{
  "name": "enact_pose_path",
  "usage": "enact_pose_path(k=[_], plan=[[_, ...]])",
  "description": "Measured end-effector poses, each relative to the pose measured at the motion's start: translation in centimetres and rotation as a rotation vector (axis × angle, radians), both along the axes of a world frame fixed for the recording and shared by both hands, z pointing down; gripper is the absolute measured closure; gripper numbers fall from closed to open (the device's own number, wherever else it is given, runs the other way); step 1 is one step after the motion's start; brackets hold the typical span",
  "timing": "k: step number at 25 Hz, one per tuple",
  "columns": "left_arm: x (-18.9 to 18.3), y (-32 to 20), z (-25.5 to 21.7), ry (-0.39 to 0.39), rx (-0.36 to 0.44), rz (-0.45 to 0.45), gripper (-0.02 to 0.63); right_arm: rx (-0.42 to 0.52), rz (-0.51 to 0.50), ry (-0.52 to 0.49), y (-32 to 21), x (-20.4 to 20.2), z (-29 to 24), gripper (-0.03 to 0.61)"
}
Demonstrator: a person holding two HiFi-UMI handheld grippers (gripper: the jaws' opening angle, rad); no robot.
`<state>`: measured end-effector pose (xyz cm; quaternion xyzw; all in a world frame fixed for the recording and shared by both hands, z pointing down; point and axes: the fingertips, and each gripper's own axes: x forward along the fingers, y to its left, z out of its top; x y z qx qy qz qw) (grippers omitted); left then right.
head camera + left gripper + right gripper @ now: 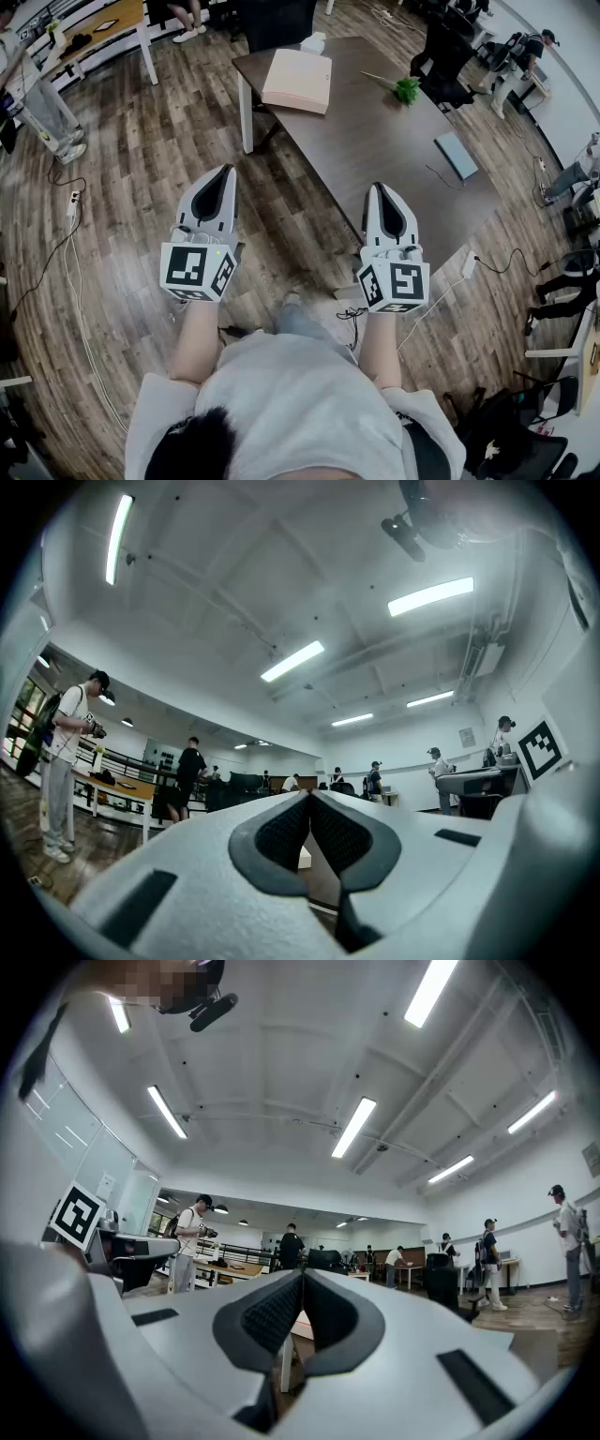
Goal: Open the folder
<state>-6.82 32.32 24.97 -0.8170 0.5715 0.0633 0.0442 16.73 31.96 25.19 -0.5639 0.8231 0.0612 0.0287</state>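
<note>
The person's pale shirt (291,403) is filling the lower edge of the head view, and both forearms are reaching forward over a wooden plank floor (122,187). The left gripper (228,171) and the right gripper (377,187) are pointing ahead side by side, well apart from each other. In the left gripper view the left gripper (309,799) is showing its dark pads pressed together with nothing between them; in the right gripper view the right gripper (302,1279) is showing the same. Ahead, a dark brown table (375,141) is standing at an angle. The folder (297,81), pale pink and closed, is lying flat near the table's far left corner, well beyond both sets of fingertips. A green plant sprig (405,89) is lying towards the far right edge, and a flat blue-grey item (456,155) near the right edge. The room is open-plan, with ceiling strip lights (292,661), desks and several people standing.
</note>
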Motion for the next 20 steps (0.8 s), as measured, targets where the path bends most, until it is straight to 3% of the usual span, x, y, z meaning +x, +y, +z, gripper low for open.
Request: enact_pose_path(k=[20], plan=[[1.1,-7.6,0.3,-0.007,0.0,-0.022,0.606,0.012,-0.035,0.001,-8.0,0.2,0.4,0.566]])
